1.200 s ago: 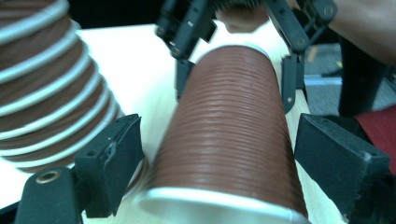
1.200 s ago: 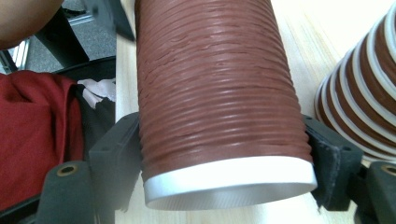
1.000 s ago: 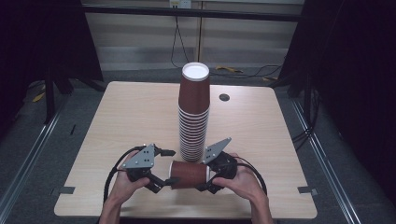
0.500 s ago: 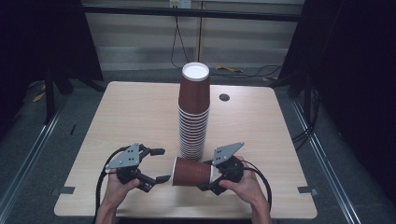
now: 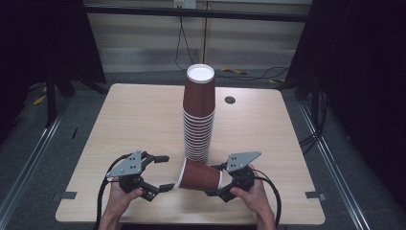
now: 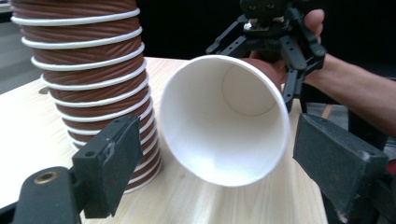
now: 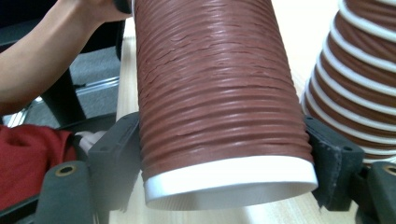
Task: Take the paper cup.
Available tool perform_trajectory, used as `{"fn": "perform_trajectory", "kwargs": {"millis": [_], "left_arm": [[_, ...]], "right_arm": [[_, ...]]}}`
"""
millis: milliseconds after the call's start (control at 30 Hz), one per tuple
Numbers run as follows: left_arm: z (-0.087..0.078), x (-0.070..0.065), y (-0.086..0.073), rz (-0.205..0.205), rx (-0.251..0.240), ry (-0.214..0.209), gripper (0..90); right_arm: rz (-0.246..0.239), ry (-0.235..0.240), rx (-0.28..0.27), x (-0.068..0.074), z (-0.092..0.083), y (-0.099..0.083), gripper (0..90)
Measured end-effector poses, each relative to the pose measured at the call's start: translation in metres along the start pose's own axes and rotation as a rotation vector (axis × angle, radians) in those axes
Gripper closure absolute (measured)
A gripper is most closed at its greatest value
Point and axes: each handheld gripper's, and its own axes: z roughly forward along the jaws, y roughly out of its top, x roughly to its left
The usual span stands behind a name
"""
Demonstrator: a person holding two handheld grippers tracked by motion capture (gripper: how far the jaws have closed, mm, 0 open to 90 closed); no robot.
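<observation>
Cup stack (image 5: 198,112) is standing upright near the middle of the wooden table (image 5: 134,120) in the high view. A single brown cup (image 5: 200,174) is lying sideways just in front of the stack's base, its white mouth facing the left gripper (image 5: 162,173). The right gripper (image 5: 214,179) is clamping the cup's narrow bottom end. The left gripper is sitting with jaws spread, close to the rim, holding nothing.

Left gripper view: the cup (image 6: 224,119) is showing its white interior between the parted jaws, without touching either. The stack (image 6: 88,74) is rising at left. The right gripper (image 6: 273,37) and a hand are holding the cup's far end.

Right gripper view: both jaws are pressing the ribbed wall of the cup (image 7: 215,93) by its base ring; the stack (image 7: 362,70) is standing at right.
</observation>
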Motion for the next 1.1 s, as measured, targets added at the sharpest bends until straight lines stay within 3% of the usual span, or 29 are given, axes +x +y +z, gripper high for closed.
{"fn": "perform_trajectory", "kwargs": {"millis": [167,433,900,967,1033,1100], "left_arm": [[0.002,-0.003,0.0,-0.001,-0.006,-0.012,15.3],[0.007,-0.005,0.0,-0.008,-0.013,-0.014,15.3],[0.018,-0.002,0.0,-0.019,0.004,-0.016,13.8],[0.021,-0.001,0.0,-0.027,0.007,-0.009,11.3],[0.023,0.001,0.0,-0.033,0.021,0.011,2.0],[0.024,0.002,0.001,-0.033,0.021,-0.004,0.0]], "right_arm": [[-0.016,-0.014,-0.066,0.001,-0.001,-0.004,22.5],[-0.012,0.006,-0.11,0.001,0.002,-0.007,22.5],[-0.013,0.02,-0.091,0.002,0.003,-0.006,22.5],[-0.018,0.022,-0.09,0.002,0.004,-0.005,22.6],[-0.019,0.025,-0.088,0.002,0.004,-0.005,22.6],[-0.022,0.023,-0.084,0.002,0.004,-0.004,22.6]]}}
